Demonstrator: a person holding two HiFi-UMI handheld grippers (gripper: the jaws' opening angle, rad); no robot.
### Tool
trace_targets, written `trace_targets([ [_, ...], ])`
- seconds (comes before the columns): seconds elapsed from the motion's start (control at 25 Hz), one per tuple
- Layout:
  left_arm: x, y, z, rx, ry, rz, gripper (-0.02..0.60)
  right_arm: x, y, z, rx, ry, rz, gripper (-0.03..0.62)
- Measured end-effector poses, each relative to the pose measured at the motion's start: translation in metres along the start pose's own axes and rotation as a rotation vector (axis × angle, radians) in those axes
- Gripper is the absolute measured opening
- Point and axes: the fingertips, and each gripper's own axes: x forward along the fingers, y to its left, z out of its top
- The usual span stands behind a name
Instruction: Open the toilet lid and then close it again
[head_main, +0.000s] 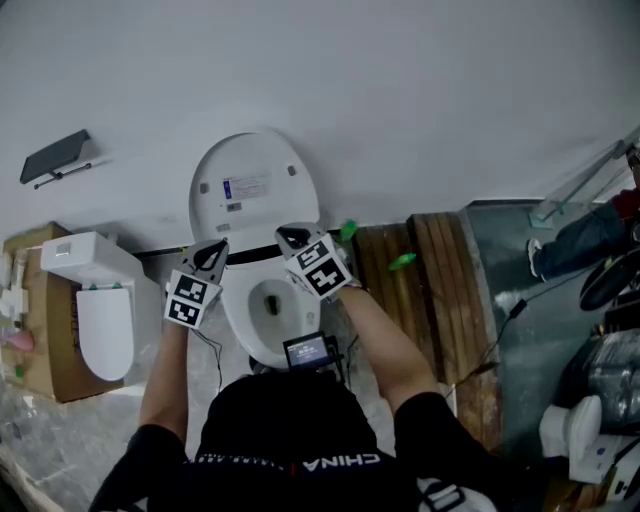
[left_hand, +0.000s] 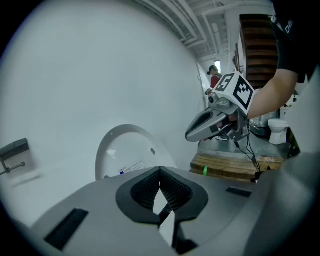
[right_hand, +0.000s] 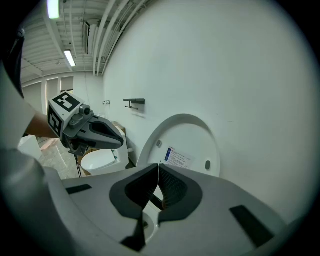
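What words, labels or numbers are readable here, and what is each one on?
"CHINA": on the person's black shirt, upside down in the head view; lettering beside it is blurred.
Sticker on the raised toilet lid: too small to read.
Small screen: unreadable.
Marker cubes: patterns only, no words.
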Motion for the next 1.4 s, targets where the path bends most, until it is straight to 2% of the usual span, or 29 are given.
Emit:
trace_targets([
  [0.32,0.013,-0.001,0.009,0.006,0.017,0.027,0.009,0.007,-0.016,-0.001,-0.006,-0.008,0.04,0.015],
  [0.48,0.02,0.012,0.015,0.024,0.021,0.046,0.009,0.016,-0.021,0.005,-0.049,-0.008,0.046,0.015],
  [0.72,0.042,0.052,0.041,0.082,0.012,0.068,0.011,0.035,-0.06,0.048,-0.119,-0.064,-0.001,0.015],
  [1.0,0.087,0.123,0.091,0.151,-0.023,0.103,0.017,0.076,-0.098,0.11,-0.21,-0.093,0.054,0.017],
  [1.12,0.109,0.148,0.106,0.184,-0.005,0.101,0.111,0.096,-0.115,0.131,-0.259,-0.101,0.061,0.045],
  [1.2,0.123,0.162,0.112,0.214,0.012,0.103,0.135,0.107,-0.123,0.143,-0.29,-0.099,0.073,0.112],
  [1.4,0.156,0.187,0.104,0.226,0.106,0.021,0.192,0.139,-0.143,0.153,-0.346,-0.022,0.107,0.154],
])
